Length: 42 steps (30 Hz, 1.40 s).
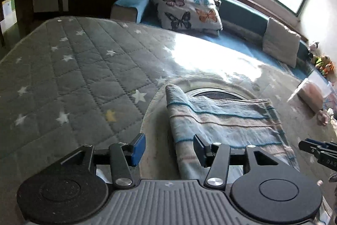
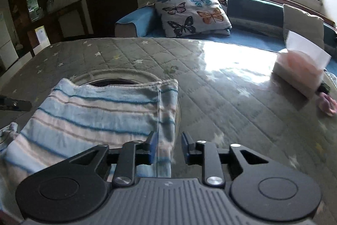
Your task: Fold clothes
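A light blue striped cloth [image 1: 227,125] lies folded flat on the grey star-quilted table [image 1: 73,77], partly over a round sunken ring. My left gripper [image 1: 169,148] is open, its jaws astride the cloth's near left edge. In the right wrist view the same cloth [image 2: 101,115] lies at the left. My right gripper [image 2: 169,147] is open around the cloth's near right corner. The right gripper's tip shows at the right edge of the left wrist view [image 1: 316,151].
A tissue box [image 2: 299,75] and a pink item [image 2: 327,103] sit at the table's right. Behind the table is a blue sofa [image 1: 130,6] with a butterfly cushion [image 1: 185,7] and a grey cushion [image 1: 281,41]. Soft toys [image 1: 322,62] sit far right.
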### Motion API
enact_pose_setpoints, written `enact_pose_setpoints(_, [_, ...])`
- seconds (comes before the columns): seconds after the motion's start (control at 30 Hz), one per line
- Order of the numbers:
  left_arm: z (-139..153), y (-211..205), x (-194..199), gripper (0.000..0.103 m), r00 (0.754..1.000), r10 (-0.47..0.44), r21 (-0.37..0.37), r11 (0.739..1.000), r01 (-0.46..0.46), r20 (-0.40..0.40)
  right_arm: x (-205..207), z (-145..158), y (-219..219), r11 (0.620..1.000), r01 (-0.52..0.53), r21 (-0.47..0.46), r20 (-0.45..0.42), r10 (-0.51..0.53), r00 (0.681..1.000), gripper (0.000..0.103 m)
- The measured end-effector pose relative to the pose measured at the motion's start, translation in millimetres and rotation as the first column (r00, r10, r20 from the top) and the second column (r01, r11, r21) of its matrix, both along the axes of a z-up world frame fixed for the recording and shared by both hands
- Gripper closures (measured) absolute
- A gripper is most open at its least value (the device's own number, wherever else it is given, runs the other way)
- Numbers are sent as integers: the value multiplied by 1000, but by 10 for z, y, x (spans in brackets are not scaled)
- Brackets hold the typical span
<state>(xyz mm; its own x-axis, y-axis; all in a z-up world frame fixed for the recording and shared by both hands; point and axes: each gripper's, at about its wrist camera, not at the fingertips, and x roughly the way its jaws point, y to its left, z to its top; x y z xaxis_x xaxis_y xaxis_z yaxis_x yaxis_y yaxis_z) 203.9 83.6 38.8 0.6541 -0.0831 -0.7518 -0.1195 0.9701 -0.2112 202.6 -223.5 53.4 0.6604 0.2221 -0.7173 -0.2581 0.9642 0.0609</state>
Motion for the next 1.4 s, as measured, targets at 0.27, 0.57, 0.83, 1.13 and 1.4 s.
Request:
enact_pose_setpoints(0.27, [-192,1,240,86,999,-49,-107,993,47,-14,463,-218,13,999,18,30,-22,-18,1000,77])
enact_pose_setpoints(0.57, [157,-348,130,98,965,-180,-152,966,210,190,632,-230,-3,998,30,46,-5,-30,1000,78])
enact_pose_setpoints(0.83, [64,-958,24,94,889,-432,-171,874,454,149,698,-241,-104,997,58,52,-1,-58,998,77])
enact_pose_setpoints(1.13, [249,-814,-123,91,838,-505,-111,839,533,206,719,-265,-122,997,58,59,-1,-58,998,77])
enact_pose_setpoints(1.4, [6,-643,434,68,931,-358,-51,931,362,72,729,-264,-85,997,50,65,0,-50,999,77])
